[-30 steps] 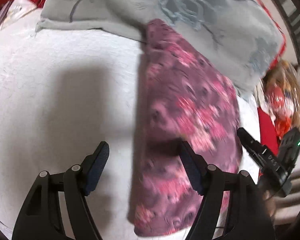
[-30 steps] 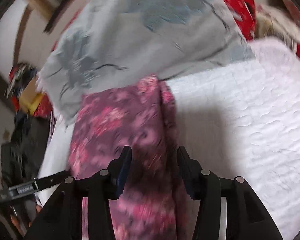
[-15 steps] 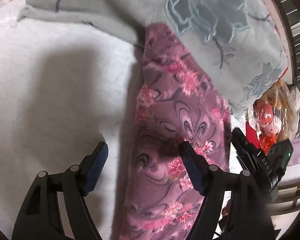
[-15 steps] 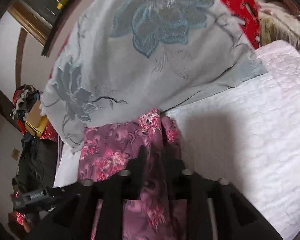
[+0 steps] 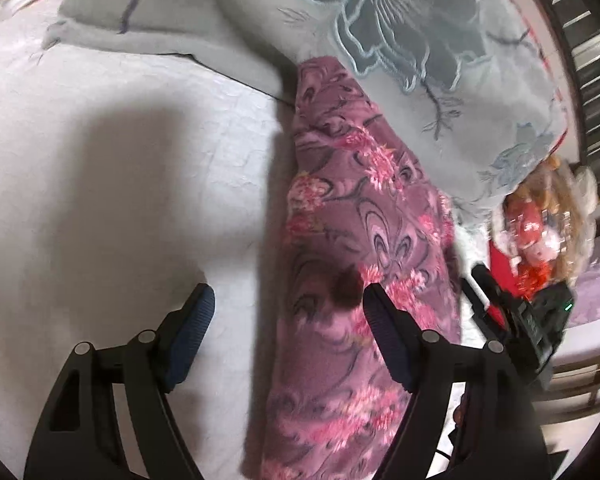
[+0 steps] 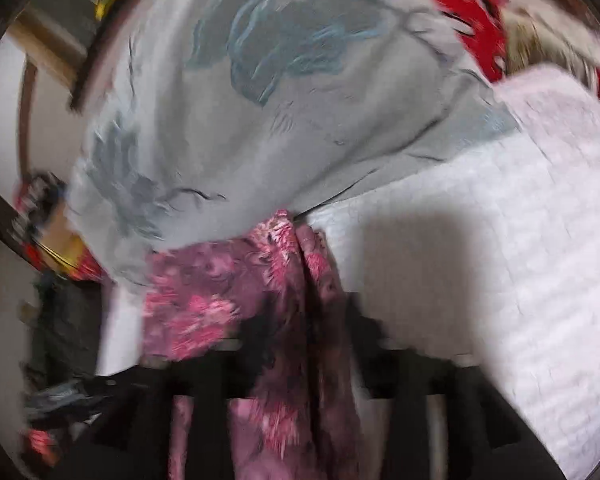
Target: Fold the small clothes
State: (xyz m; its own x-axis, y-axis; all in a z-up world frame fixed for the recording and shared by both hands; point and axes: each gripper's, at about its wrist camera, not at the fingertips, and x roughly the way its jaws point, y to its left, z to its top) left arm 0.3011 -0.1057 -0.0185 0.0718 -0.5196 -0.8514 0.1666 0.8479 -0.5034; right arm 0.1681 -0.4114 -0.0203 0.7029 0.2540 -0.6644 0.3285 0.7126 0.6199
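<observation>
Floral garment [image 5: 352, 240] lies as a long folded strip on the white bed [image 5: 120, 168], far end tucked under the grey blanket [image 5: 400, 40].

Left tongs [image 5: 286, 308] spread wide, nothing pinched; the right pad hangs over the garment, the left over bare bed.

Right tongs [image 6: 304, 332] blurred, opening, with cloth between the jaws; grip looks released, though blur makes contact hard to confirm.

Garment looks soft, fleecy, light, limp: it will sag and slide on itself. Best hold: near-end corners or the doubled edge, pinching all layers.
</observation>
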